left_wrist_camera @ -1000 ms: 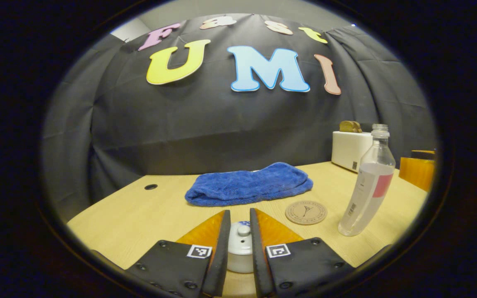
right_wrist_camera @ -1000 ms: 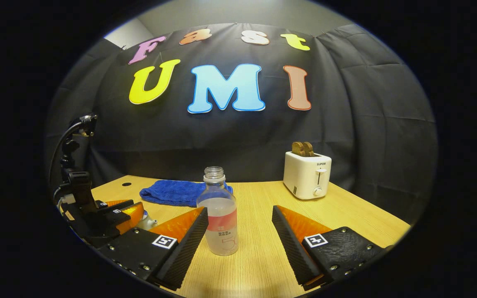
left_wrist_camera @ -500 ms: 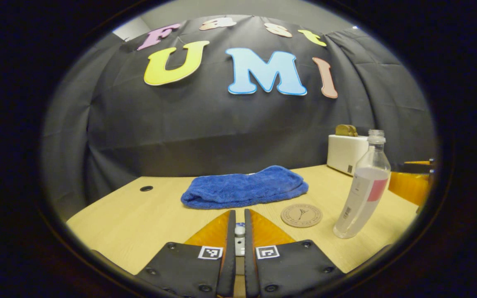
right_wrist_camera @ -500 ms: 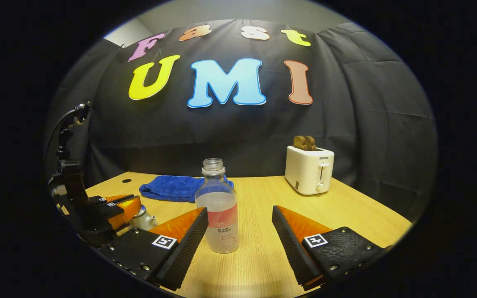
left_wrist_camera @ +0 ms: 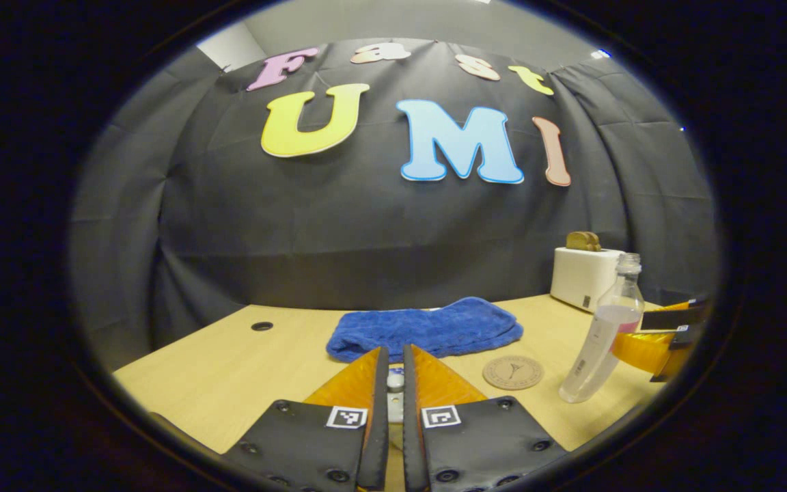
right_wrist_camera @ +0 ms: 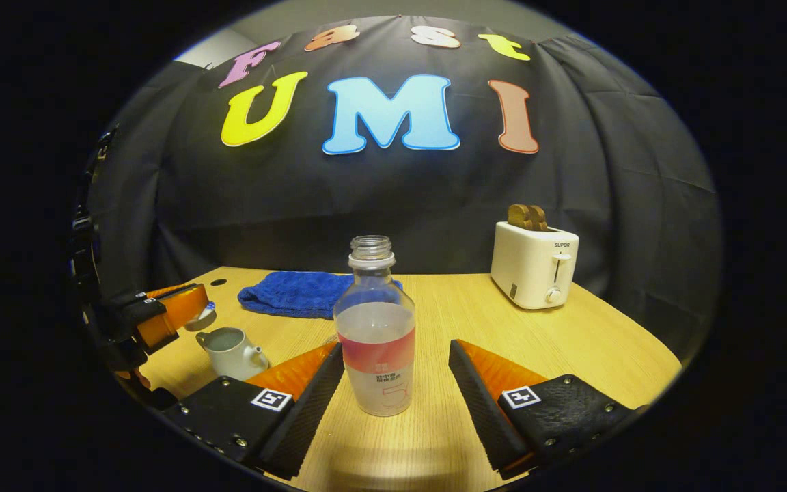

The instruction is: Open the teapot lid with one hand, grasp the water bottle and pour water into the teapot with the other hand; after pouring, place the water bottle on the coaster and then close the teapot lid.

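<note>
My left gripper [left_wrist_camera: 394, 357] is shut on the knob of the small white teapot lid [left_wrist_camera: 394, 383], held up off the pot. In the right gripper view, the left gripper [right_wrist_camera: 185, 311] holds the lid [right_wrist_camera: 203, 320] above and left of the open white teapot [right_wrist_camera: 231, 350]. The uncapped clear water bottle [right_wrist_camera: 376, 342], about half full with a red label, stands upright between the fingers of my open right gripper [right_wrist_camera: 397, 354], which do not touch it. A round cork coaster [left_wrist_camera: 513, 372] lies just left of the bottle [left_wrist_camera: 602, 342].
A folded blue towel [left_wrist_camera: 427, 328] lies behind the coaster on the wooden table [right_wrist_camera: 571, 348]. A white toaster [right_wrist_camera: 535, 263] with bread in it stands at the back right. A small hole [left_wrist_camera: 261, 326] marks the table's far left.
The left gripper shut on the lid knob and lifted the lid off the teapot, which now stands open. The right gripper moved closer around the bottle, still open.
</note>
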Available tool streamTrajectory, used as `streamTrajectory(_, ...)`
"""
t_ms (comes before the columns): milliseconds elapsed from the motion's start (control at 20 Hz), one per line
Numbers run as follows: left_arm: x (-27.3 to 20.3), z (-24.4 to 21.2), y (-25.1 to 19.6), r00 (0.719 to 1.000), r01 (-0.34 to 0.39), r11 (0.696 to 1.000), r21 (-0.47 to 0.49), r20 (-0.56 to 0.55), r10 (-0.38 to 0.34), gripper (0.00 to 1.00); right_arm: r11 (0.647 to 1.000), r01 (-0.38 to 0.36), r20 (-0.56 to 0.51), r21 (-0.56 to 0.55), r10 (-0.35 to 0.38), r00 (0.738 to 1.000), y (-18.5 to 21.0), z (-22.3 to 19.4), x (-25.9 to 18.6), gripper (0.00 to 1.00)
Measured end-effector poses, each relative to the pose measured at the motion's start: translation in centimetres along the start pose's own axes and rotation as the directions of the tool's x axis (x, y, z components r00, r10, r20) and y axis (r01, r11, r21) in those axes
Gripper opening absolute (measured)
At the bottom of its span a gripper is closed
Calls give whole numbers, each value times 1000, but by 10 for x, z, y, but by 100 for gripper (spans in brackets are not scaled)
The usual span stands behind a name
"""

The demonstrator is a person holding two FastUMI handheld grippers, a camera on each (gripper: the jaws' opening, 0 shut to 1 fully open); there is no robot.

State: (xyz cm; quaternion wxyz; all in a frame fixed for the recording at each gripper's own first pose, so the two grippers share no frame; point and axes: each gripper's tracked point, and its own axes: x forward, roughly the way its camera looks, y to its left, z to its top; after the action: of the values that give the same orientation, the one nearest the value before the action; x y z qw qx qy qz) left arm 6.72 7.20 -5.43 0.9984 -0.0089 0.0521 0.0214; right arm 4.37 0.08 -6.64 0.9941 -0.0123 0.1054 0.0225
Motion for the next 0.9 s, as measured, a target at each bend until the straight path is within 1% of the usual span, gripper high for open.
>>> streamTrajectory(250, -6, -13, 44, 997, -65, 998, -3, -28, 65, 16, 1000, -20, -46, 2, 20, 999, 5, -12, 15, 96)
streamTrajectory(450, -9, -23, 67, 994, -98, 995, -19, -52, 97, 15, 999, -34, -72, -4, 34, 997, 9, -14, 28, 96)
streamTrajectory(550, -9, -25, 77, 992, -117, 993, -27, -50, 116, 16, 1000, -27, -77, -15, 26, 997, 8, -14, 35, 96)
streamTrajectory(600, -9, -25, 81, 991, -125, 992, -27, -50, 124, 16, 999, -30, -80, -20, 29, 996, 9, -15, 38, 95)
streamTrajectory(650, -8, -28, 83, 990, -129, 991, -27, -51, 128, 16, 999, -33, -89, -25, 30, 996, 11, -16, 36, 86)
streamTrajectory(700, -7, -29, 84, 990, -131, 991, -28, -53, 130, 16, 999, -36, -91, -32, 33, 995, 12, -17, 37, 83)
streamTrajectory(750, -7, -32, 86, 990, -132, 991, -30, -56, 130, 16, 998, -40, -90, -42, 36, 995, 13, -17, 38, 78)
streamTrajectory(900, -7, -35, 88, 990, -131, 991, -40, -64, 128, 16, 993, -43, -87, -111, 34, 996, 16, -12, 39, 78)
